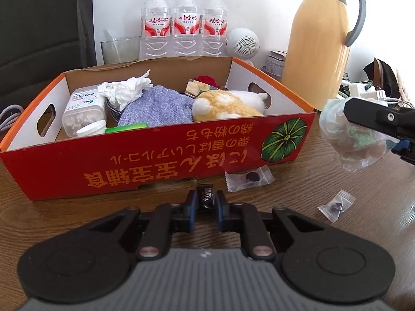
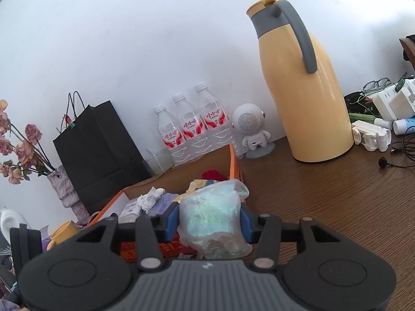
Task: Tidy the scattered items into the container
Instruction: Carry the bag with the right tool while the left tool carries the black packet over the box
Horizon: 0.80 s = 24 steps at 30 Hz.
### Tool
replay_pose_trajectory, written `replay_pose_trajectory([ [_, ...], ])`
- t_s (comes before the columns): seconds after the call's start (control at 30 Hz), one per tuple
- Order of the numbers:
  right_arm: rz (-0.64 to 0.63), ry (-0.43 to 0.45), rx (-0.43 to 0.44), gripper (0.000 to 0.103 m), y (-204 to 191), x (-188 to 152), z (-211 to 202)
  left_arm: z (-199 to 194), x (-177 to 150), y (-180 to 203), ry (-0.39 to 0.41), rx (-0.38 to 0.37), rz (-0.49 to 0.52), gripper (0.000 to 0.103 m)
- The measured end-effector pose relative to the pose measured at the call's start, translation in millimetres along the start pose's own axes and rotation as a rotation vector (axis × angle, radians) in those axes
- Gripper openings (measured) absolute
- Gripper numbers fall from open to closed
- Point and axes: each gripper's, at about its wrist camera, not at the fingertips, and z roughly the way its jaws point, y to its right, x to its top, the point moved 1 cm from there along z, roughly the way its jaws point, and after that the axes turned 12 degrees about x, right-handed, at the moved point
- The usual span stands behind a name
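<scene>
Left wrist view is showing the box (image 1: 155, 150) already holding many items; my left gripper (image 1: 206, 202) is pinching a small black packet (image 1: 206, 199), my right gripper (image 2: 210, 224) is squeezing a plastic bag (image 2: 212, 223), and 2 candies (image 1: 250, 178) are waiting on the table (image 1: 285, 220).

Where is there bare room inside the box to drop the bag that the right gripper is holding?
The red cardboard box is crowded: cotton-swab tub, crumpled white tissue, blue cloth pouch and yellow plush toy cover most of it. A bare floor strip shows beside the left wall's handle cutout. Otherwise the clear plastic bag must rest on the soft items.
</scene>
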Motion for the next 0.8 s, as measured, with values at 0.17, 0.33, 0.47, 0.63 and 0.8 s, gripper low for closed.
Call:
replay_pose_trajectory([
  [0.17,-0.064,-0.062,0.021,0.047,-13.4,-6.8,7.1,-34.7,-13.2,-11.2,0.069,0.069,0.012,0.015],
  [0.33,-0.186,-0.155,0.010,0.045,-41.5,-23.2,18.9,-87.9,-29.6,-41.0,0.167,0.162,-0.046,0.015],
  [0.47,-0.246,-0.203,0.068,0.041,-66.5,-35.9,22.6,-125.3,-45.7,-65.0,0.203,0.198,-0.124,0.015],
  [0.63,-0.328,-0.240,0.078,0.038,-97.6,-41.0,14.4,-170.1,-70.0,-92.5,0.230,0.228,-0.198,0.015],
  [0.8,-0.339,-0.240,0.097,0.038,-128.2,-47.3,-8.2,-204.7,-89.2,-112.4,0.268,0.232,-0.265,0.015],
])
